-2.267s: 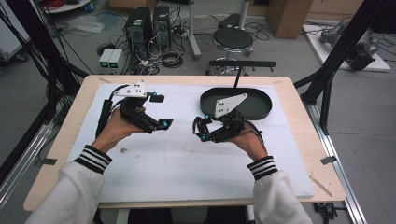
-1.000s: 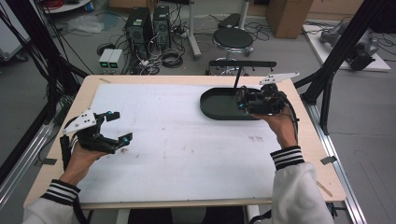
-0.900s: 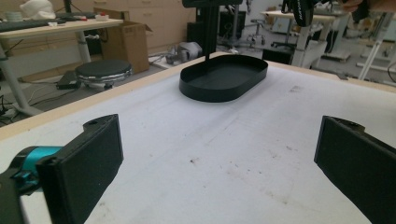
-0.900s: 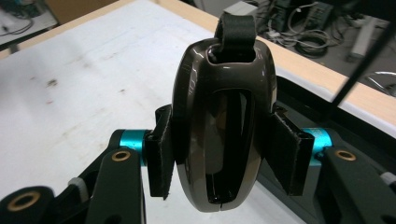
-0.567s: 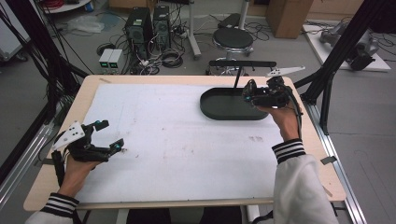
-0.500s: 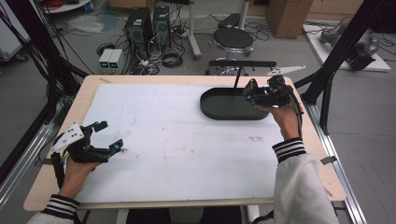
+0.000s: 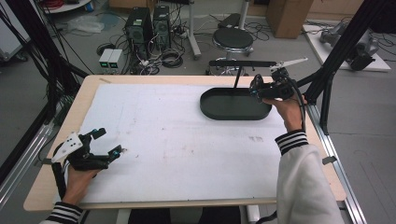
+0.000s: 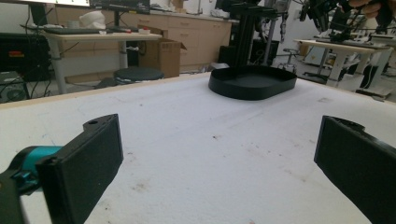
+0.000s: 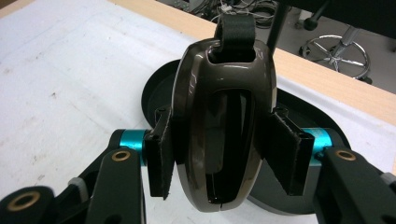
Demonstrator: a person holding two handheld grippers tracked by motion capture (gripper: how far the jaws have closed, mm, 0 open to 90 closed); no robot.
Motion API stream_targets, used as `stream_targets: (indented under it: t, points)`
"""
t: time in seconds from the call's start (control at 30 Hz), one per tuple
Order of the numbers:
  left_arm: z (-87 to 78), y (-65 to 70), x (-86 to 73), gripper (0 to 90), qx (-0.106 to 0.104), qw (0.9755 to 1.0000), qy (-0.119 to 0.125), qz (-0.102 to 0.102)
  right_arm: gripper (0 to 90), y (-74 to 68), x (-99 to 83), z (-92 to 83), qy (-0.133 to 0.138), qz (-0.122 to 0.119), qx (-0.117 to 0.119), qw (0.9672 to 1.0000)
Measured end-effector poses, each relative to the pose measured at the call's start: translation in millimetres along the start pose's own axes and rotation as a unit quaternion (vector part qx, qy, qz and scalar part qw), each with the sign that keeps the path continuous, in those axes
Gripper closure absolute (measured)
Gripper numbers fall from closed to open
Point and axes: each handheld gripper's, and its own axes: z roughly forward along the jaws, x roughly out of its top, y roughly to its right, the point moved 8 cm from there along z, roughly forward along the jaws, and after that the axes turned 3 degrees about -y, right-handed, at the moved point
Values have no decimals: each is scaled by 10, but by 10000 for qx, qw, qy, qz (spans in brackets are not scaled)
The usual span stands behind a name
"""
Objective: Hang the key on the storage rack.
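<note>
A glossy dark brown key fob (image 9: 219, 112) with a black strap loop at its top is clamped between the pads of my right gripper (image 9: 223, 154). In the high view my right gripper (image 7: 257, 89) hangs over the far right end of the black oval tray (image 7: 236, 113), whose rim (image 9: 152, 91) lies under the fob. My left gripper (image 7: 110, 141) rests low at the front left of the table, open, with nothing between its jaws. Past its wide-apart pads (image 8: 95, 158) the tray (image 8: 252, 86) stands far off.
A white sheet (image 7: 177, 140) covers most of the wooden table (image 7: 42, 196). A black stand (image 7: 238, 70) rises behind the tray. Black frame posts (image 7: 336, 60) flank the table's right side. A stool and computer cases stand on the floor beyond.
My left gripper has drawn back from the centre to the front left corner. My right gripper has travelled from the centre to above the tray's far right end, then held there.
</note>
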Motion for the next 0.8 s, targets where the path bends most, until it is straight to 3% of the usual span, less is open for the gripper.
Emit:
stream_targets:
  t: [0.23, 0.4, 0.8]
  points:
    - [9, 11, -31, 17, -9, 10000, 38, 27, 481, 97, 46, 12, -32, 71, -165, 9998]
    - [-1, 0, -137, 17, 24, 10000, 29, 35, 482, 188, 58, 19, -90, 109, -255, 9996]
    - [6, 1, -152, 17, 138, 9999, -2, 94, 482, 300, 224, 117, -130, 154, -351, 9992]
